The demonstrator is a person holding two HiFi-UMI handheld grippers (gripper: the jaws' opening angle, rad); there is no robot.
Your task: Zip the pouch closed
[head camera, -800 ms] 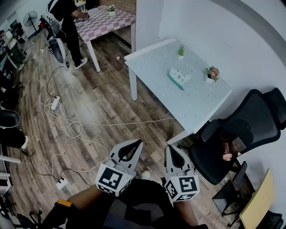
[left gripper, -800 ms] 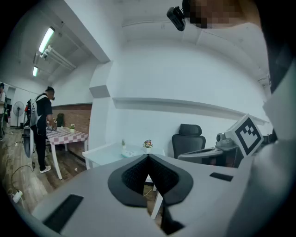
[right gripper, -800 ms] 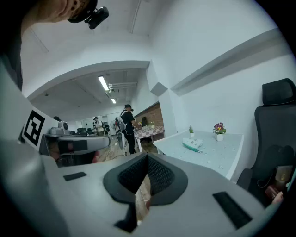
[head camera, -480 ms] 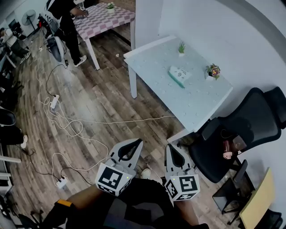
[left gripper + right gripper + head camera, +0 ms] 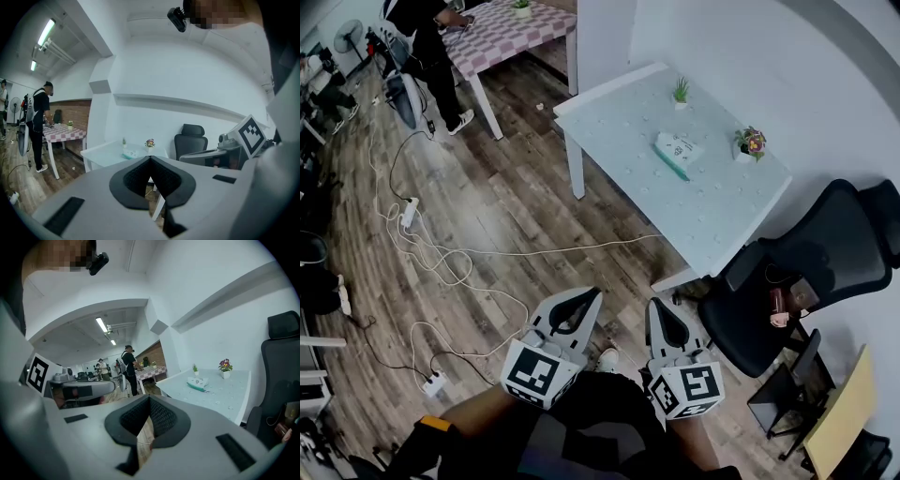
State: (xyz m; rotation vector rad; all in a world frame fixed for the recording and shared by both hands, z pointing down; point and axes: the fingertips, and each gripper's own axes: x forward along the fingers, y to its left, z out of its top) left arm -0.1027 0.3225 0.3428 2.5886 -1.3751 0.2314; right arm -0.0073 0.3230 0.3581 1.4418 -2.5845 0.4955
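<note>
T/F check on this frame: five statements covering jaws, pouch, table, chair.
1. The left gripper and right gripper both have jaws shut on nothing. True.
2. The pouch lies on the white table. True.
3. The right gripper grips the pouch. False: it is held well short of the table, apart from the pouch.
4. A potted flower shares the table with the pouch. True.
5. The black office chair lies tipped over. False: it stands upright beside the white table.

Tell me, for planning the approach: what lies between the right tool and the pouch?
Head view: wood floor, a white cable, then bare white table up to the pouch.
</note>
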